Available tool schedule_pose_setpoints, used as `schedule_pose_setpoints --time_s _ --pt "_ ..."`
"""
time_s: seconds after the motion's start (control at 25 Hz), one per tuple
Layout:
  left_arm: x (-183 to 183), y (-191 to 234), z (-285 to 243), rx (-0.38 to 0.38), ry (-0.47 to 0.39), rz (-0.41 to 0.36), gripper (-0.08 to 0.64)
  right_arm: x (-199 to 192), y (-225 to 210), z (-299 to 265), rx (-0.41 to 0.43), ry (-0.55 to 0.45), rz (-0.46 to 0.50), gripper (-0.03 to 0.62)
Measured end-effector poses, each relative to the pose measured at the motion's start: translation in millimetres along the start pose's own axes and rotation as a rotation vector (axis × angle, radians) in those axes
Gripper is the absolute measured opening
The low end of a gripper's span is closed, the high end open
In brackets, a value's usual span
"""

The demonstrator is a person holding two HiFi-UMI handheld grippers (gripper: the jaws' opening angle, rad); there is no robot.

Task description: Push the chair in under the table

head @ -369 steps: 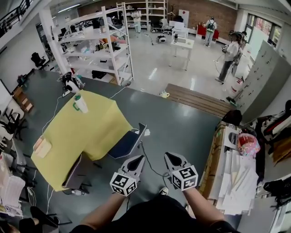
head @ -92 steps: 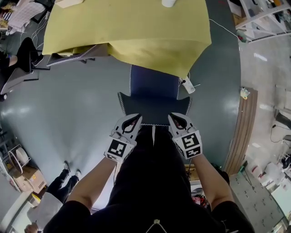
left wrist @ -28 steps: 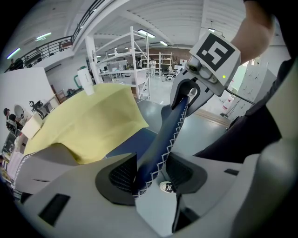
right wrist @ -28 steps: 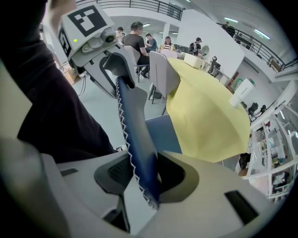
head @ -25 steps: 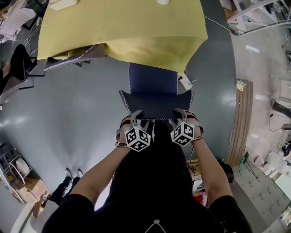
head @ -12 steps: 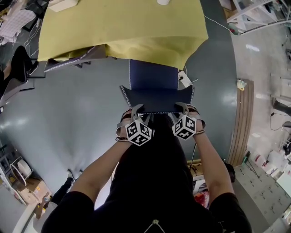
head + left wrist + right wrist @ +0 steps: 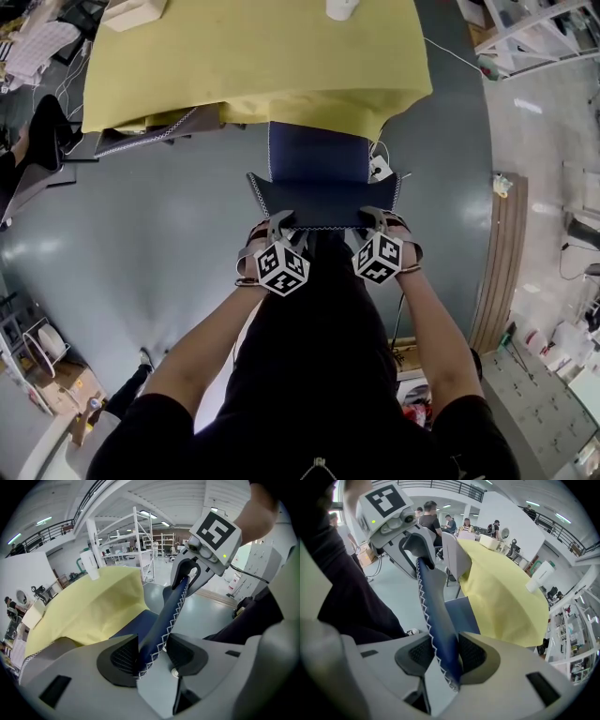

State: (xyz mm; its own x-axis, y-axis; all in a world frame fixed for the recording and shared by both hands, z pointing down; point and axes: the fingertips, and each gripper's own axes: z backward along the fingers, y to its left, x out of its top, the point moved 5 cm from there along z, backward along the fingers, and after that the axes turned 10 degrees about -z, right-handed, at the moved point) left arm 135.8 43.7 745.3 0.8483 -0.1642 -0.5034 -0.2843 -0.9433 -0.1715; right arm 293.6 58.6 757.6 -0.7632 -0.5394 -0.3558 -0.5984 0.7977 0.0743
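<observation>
Jaws of the left gripper [image 7: 278, 225] and right gripper [image 7: 377, 217] grip the backrest [image 7: 323, 199], and the chair [image 7: 316, 152] has slid further under the worktop [image 7: 253, 56], so the push looks nearly done.

The chair [image 7: 317, 155] stands directly in front of you, with its seat partly under the near edge of the table [image 7: 253, 56] and its backrest toward you. Your left gripper [image 7: 281, 227] and right gripper [image 7: 373, 221] sit on the backrest's top edge, one at each end. A second chair [image 7: 155, 131] is under the table at the left. A cup [image 7: 339, 7] stands on the table, beyond your chair.
</observation>
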Motion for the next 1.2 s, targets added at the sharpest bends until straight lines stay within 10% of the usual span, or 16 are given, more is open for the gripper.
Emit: schedule_pose_setpoints --time_s 1.2 --pt "48.5 133.7 -55.2 0.055 0.021 0.076 0.195 65.6 -144.4 -37.1 -0.001 -0.029 0.067 0.147"
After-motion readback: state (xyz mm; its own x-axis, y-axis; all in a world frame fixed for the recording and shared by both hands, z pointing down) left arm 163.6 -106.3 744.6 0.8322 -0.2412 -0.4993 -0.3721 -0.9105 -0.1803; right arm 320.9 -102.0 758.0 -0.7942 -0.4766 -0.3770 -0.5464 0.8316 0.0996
